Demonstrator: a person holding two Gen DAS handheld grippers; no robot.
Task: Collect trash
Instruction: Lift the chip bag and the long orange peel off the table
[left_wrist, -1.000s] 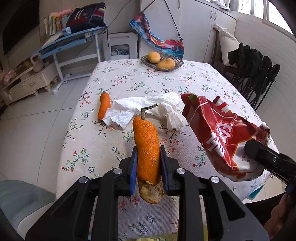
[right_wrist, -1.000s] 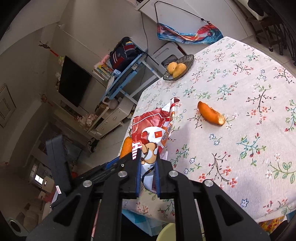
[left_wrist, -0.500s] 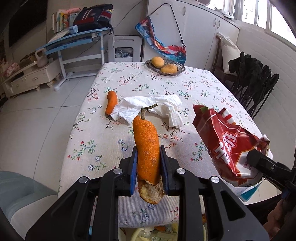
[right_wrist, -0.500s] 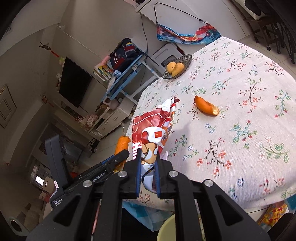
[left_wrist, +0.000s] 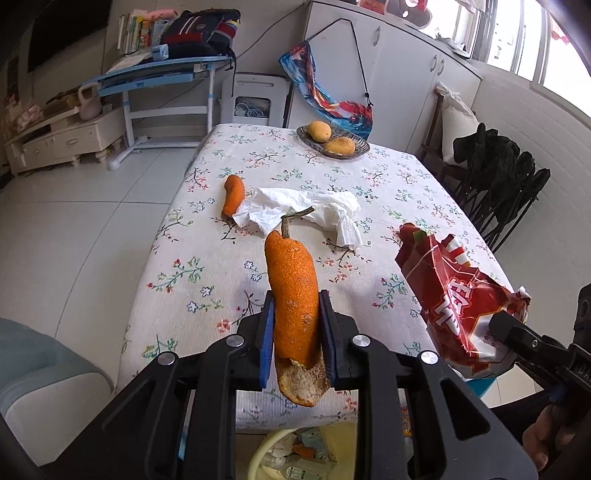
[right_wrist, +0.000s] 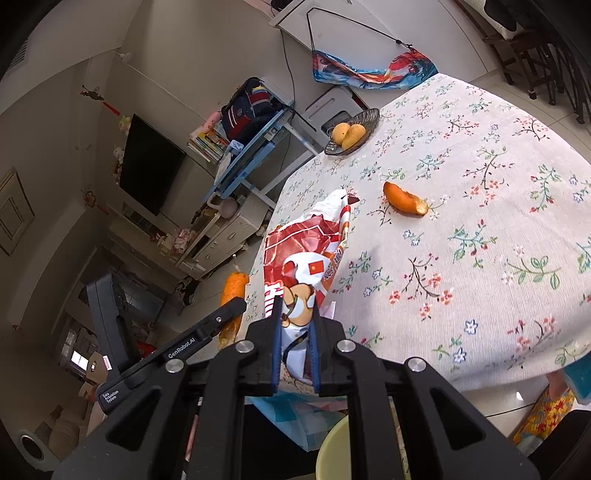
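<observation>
Both grippers are full right now. The left gripper (left_wrist: 295, 332) is squeezed tight on a long orange peel (left_wrist: 293, 295) with a little stem on top, and the peel sticks up out of the jaws. The right gripper (right_wrist: 295, 343) is squeezed tight on a crinkly red snack bag (right_wrist: 306, 266), which pokes out ahead of it. Both are held up in the air at the near edge of the tabletop (left_wrist: 295, 170), with the bag just to the right of the left gripper. Down low, right under the left gripper and past the tabletop's edge, there is a pale yellow bin (left_wrist: 280, 458) with what looks like some trash inside, but only a bit of it shows, so it is hard to be sure. The step in hand seems to be carrying these 2 pieces to that bin. The next move calls for bringing each gripper over the bin's mouth, tipping it down, and then letting the jaws come apart so the piece falls in. The bag is light and floppy, so it may stick or drift sideways. Far ahead of the left gripper, 2 more pieces wait on the tabletop: a white crumpled tissue (left_wrist: 299, 206) and 1 small orange peel (left_wrist: 233, 194) touching its left end. Those still need picking up.
</observation>
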